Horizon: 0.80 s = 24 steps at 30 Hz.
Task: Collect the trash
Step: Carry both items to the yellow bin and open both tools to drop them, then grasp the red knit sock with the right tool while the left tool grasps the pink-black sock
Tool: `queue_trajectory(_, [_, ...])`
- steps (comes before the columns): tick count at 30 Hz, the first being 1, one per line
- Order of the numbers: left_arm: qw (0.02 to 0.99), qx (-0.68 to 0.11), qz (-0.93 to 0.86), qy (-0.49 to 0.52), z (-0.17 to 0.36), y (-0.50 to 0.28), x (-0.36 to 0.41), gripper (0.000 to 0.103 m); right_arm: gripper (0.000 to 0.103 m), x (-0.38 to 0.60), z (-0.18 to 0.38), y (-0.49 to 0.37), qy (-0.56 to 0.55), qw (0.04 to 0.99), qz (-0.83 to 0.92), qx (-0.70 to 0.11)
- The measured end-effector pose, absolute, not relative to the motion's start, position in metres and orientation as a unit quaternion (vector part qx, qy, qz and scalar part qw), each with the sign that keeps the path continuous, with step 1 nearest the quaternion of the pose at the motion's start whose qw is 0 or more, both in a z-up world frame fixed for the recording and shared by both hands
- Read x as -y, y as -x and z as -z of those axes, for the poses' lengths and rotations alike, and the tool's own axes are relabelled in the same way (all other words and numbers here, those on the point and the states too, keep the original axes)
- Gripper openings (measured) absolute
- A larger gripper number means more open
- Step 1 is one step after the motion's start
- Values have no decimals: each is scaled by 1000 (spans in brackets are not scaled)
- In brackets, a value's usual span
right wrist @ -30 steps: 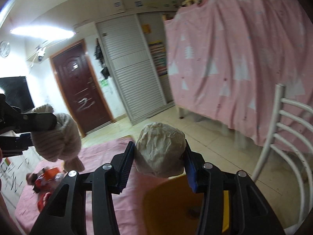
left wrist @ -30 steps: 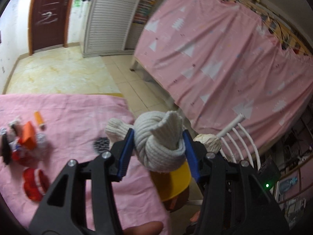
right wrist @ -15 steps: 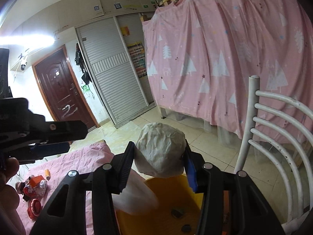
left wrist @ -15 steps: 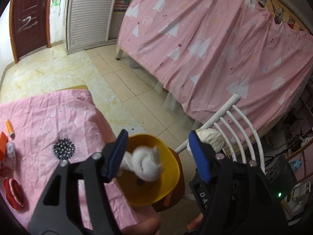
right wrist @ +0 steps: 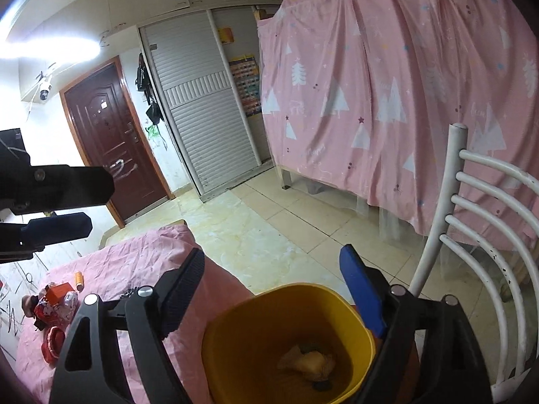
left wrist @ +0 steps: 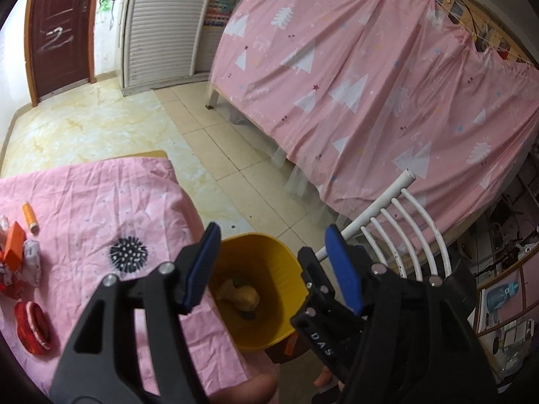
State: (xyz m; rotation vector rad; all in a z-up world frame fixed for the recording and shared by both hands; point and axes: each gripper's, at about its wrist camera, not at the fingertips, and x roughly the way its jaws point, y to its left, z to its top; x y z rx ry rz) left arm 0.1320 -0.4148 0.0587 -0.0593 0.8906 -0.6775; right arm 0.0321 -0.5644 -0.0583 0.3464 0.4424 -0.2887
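Note:
A yellow bin (left wrist: 266, 289) stands beside the pink-covered table; it also shows in the right wrist view (right wrist: 286, 343). Wadded trash (left wrist: 241, 296) lies at its bottom, also seen from the right wrist (right wrist: 310, 363). My left gripper (left wrist: 273, 266) is open and empty above the bin. My right gripper (right wrist: 273, 289) is open and empty above the bin's rim. The left gripper's fingers (right wrist: 57, 229) show at the left edge of the right wrist view.
The pink tablecloth (left wrist: 101, 202) holds a black spiky ball (left wrist: 129, 254), an orange spool (left wrist: 30, 217), red wrappers (left wrist: 32, 326) and an orange box (left wrist: 13, 245). A white chair (right wrist: 478, 235) stands right of the bin. A pink curtain (left wrist: 387, 84) hangs behind.
Both grippers opened. The knotted white cloth dropped from the left gripper and the paper wad from the right gripper, both into the yellow bin.

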Motion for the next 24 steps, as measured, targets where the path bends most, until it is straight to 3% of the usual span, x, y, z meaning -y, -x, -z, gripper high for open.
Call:
queue_trajectory(10, [864,-406,294,47,-72,-132,365,62,76,541,44,-36,-157,959,113,-206])
queue_trajectory(15, [875,-398,270,53,-76,-136,330,77,76,515,38,-44,-137,965,89,-204])
queue_trajectory(24, [891,-396,214,55,-76,-149,251,79,76,460,38,-68,-109,969,16,-222])
